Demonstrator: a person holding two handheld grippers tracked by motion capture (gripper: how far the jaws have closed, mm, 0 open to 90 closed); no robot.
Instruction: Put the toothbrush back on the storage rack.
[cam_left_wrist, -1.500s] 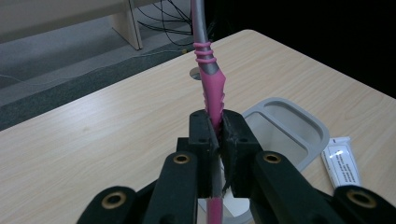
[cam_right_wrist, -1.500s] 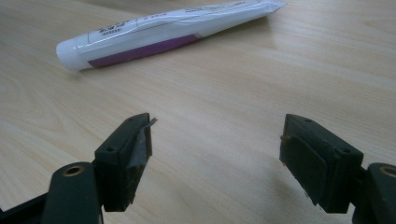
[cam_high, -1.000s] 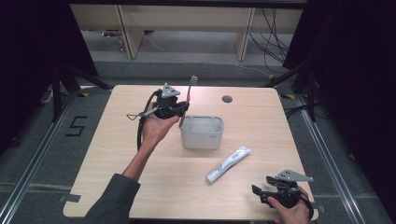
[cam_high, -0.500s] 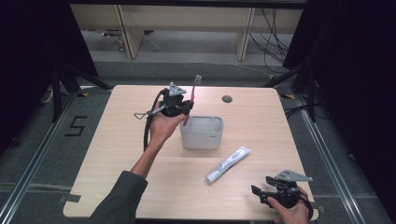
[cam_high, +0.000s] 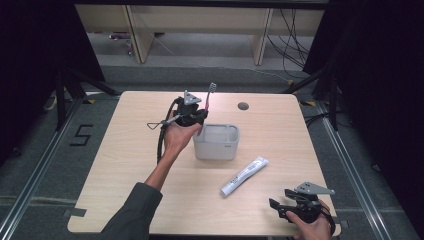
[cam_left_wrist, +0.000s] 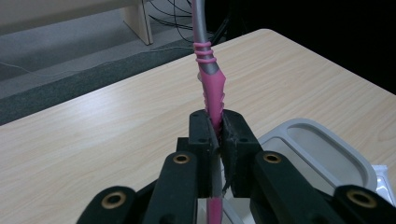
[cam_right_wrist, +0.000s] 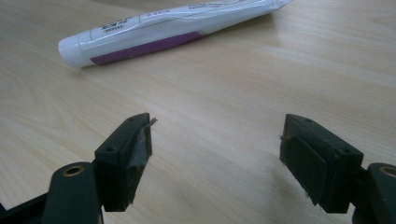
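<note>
A pink and grey toothbrush (cam_high: 209, 97) (cam_left_wrist: 208, 79) stands upright, bristles up, with my left gripper (cam_high: 199, 114) (cam_left_wrist: 218, 135) shut on its pink handle. It hovers just left of a grey two-compartment holder (cam_high: 216, 142) (cam_left_wrist: 322, 149) at the table's middle. A white and purple toothpaste tube (cam_high: 244, 175) (cam_right_wrist: 163, 28) lies flat to the holder's front right. My right gripper (cam_high: 278, 207) (cam_right_wrist: 217, 154) stays open near the front right edge, low over the wood, with the tube a short way ahead of its jaws.
The light wooden table (cam_high: 125, 165) has a round cable hole (cam_high: 243, 106) at the back. Black frame posts and a cable run on the floor lie beyond the far edge. Wide bare wood spreads to the left.
My left gripper has carried the toothbrush a little to the right, closer to the holder's left side. The right gripper has not moved.
</note>
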